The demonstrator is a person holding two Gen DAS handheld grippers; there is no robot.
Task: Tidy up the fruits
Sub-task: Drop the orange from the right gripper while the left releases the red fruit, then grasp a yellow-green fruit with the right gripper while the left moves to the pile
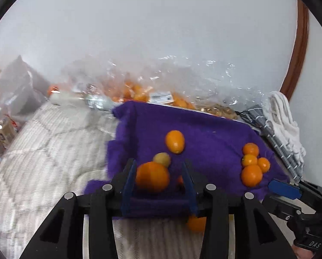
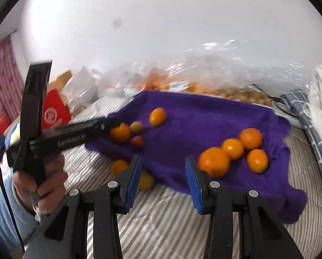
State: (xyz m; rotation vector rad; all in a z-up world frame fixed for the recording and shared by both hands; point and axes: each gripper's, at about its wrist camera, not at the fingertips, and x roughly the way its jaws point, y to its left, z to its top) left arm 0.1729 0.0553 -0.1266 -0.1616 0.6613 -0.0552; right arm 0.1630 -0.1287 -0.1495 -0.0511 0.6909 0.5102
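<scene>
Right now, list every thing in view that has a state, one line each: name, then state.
left gripper: open, a large orange lies between its fingers, not pinched
right gripper: open, nothing between its fingers
purple towel: spread on the bed, edges rumpled
cluster of four oranges: resting together on the towel
oval orange: lying alone on the towel
clear plastic bag: crumpled, fruit inside

A cloth lies on the bed, bags behind it. Four oranges cluster at its right (touching); two fruits lie off its front edge.
</scene>
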